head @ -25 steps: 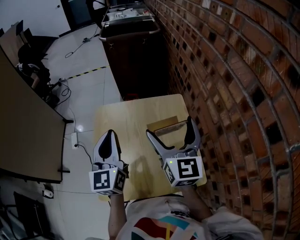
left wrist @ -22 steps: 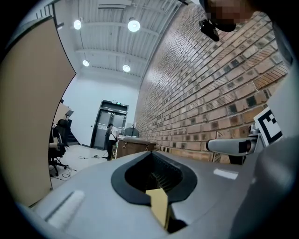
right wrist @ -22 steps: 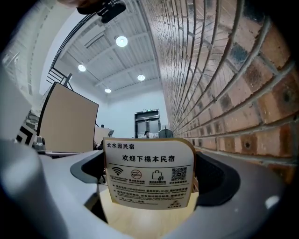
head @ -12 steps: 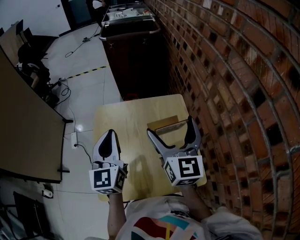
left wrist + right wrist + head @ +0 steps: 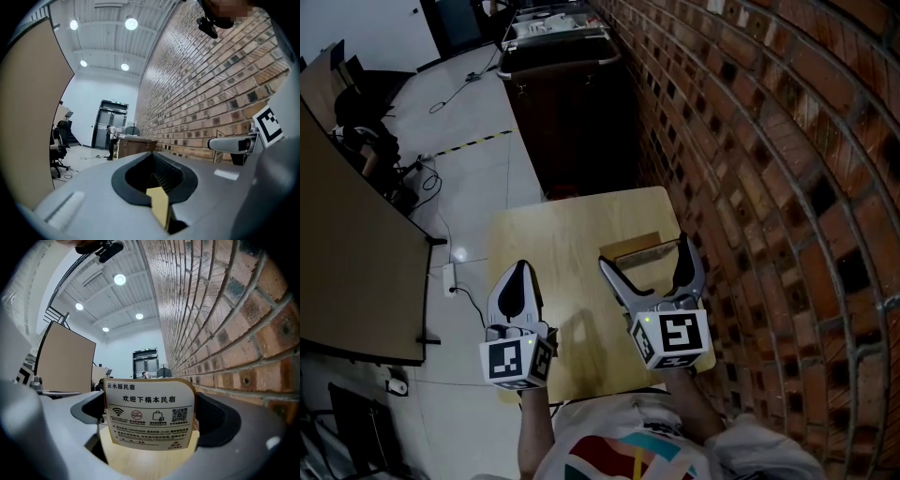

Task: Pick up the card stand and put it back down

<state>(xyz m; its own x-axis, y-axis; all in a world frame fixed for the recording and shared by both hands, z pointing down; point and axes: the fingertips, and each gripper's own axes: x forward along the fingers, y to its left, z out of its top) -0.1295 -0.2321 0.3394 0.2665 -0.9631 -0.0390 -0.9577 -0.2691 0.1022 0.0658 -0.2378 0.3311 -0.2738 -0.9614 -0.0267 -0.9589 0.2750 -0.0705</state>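
The card stand [image 5: 636,248] is a wooden base holding a white printed card, near the right edge of a small wooden table [image 5: 553,234]. My right gripper [image 5: 645,255] is open, with one jaw on each side of the stand, which sits between the fingertips. In the right gripper view the card [image 5: 147,413] fills the gap between the jaws; contact cannot be told. My left gripper [image 5: 518,274] is shut and holds nothing, hovering at the table's left front. Its closed jaws [image 5: 157,173] point down the room.
A brick wall [image 5: 769,187] runs close along the table's right side. A dark cabinet [image 5: 567,103] stands beyond the table's far edge. A tan partition [image 5: 347,262] lies to the left, with a cable [image 5: 455,281] on the floor between.
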